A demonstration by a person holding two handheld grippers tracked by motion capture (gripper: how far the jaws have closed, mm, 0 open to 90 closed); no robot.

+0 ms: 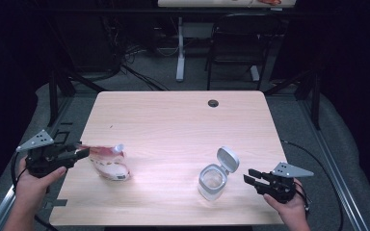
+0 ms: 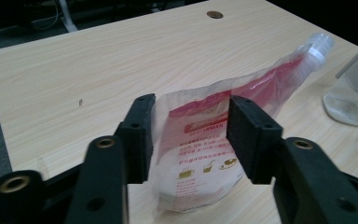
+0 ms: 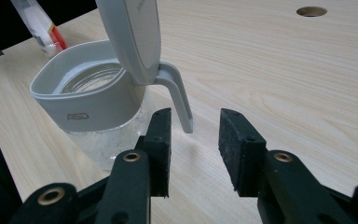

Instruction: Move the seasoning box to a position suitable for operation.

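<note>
High view: pouch point(image 1: 108, 162) lying on worktop point(image 1: 173, 120) at left, jar point(image 1: 213, 180) with lid up at right. Left gripper point(image 1: 79, 154) jaws pinching pouch. Right gripper point(image 1: 250, 179) jaws spread, nothing between. Squeeze softly, keep spout up. Left gripper view shows red print on pouch.

In the left gripper view we cannot tell whether the pads point(image 2: 142, 135) press the pouch point(image 2: 205, 154); its small print is unreadable and its lower end is cut off. The jar point(image 2: 354, 88) runs off the right edge there. In the right gripper view its lid point(image 3: 130, 37) is cropped at the top.
</note>
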